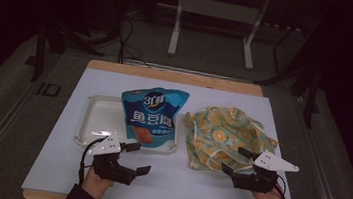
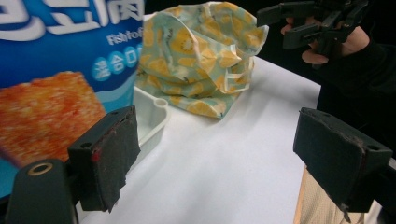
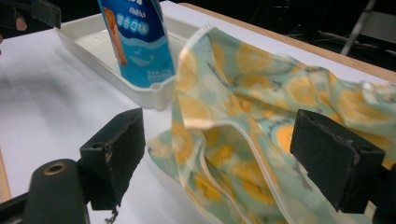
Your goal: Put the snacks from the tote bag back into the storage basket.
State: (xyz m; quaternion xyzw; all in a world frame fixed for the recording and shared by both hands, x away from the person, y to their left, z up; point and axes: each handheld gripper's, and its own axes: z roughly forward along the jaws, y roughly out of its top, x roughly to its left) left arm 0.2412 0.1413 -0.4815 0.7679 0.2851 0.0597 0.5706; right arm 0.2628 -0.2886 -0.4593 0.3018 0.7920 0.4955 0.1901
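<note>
A blue snack bag (image 1: pixel 153 117) with an orange picture rests in a white tray (image 1: pixel 92 120), its lower end over the tray's right part. To the right lies a crumpled cloth bag (image 1: pixel 225 135), pale green with a yellow fruit print. My left gripper (image 1: pixel 138 158) is open just in front of the tray, nothing between its jaws. In the left gripper view the snack bag (image 2: pixel 56 70) and the tray's corner (image 2: pixel 152 116) are close ahead. My right gripper (image 1: pixel 235 160) is open at the cloth bag's near edge. In the right gripper view the cloth (image 3: pixel 233 140) lies between the wide jaws, not pinched.
A white sheet (image 1: pixel 165 184) covers the wooden table (image 1: pixel 177 75). The table's near edge lies just below both hands. Beyond the far edge are dark floor, cables and a stand's legs (image 1: pixel 174 34). The other hand's gripper (image 2: pixel 280 27) shows far off in the left gripper view.
</note>
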